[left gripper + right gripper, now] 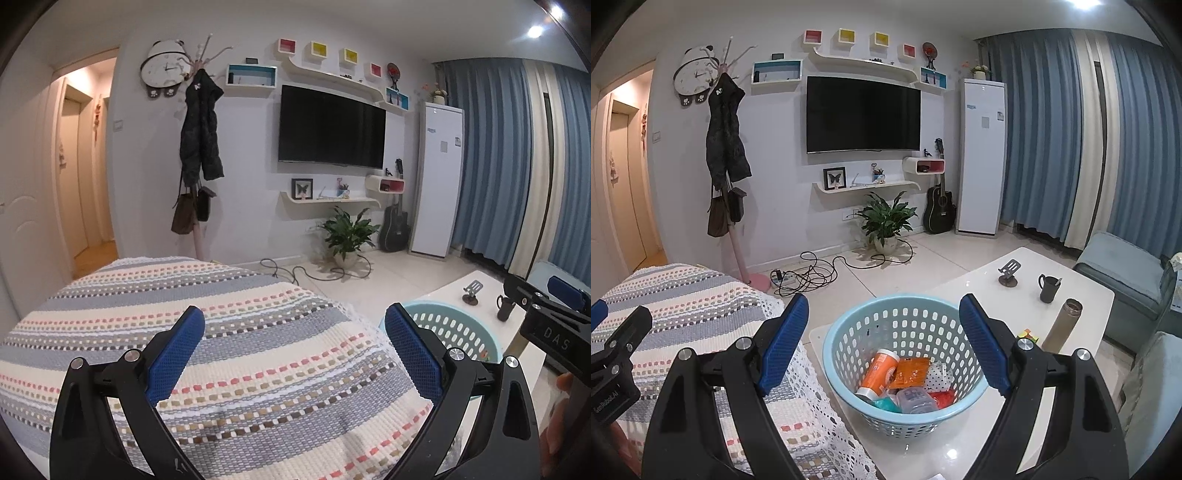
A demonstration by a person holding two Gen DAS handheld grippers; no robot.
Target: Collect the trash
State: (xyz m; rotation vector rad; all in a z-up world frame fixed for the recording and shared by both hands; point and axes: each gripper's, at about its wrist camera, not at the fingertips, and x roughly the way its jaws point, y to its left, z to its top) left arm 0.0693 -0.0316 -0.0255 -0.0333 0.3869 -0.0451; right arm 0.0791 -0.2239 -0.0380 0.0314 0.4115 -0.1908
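Both grippers are empty, jaws spread wide: the left gripper (293, 350) hovers over the striped blanket (221, 332), and the right gripper (882, 339) tilts down at the basket (849, 332) on the desk (979, 288). The trash (897, 380) inside looks light and crinkly. I'd grab the stiff basket rim; the bottle (877, 373) looks slippery.

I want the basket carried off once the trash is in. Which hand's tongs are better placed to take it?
Right, probably. The right tongs stand open, facing the blue basket on the white table. The left tongs, also open, face the striped cover, with the basket off to their right.
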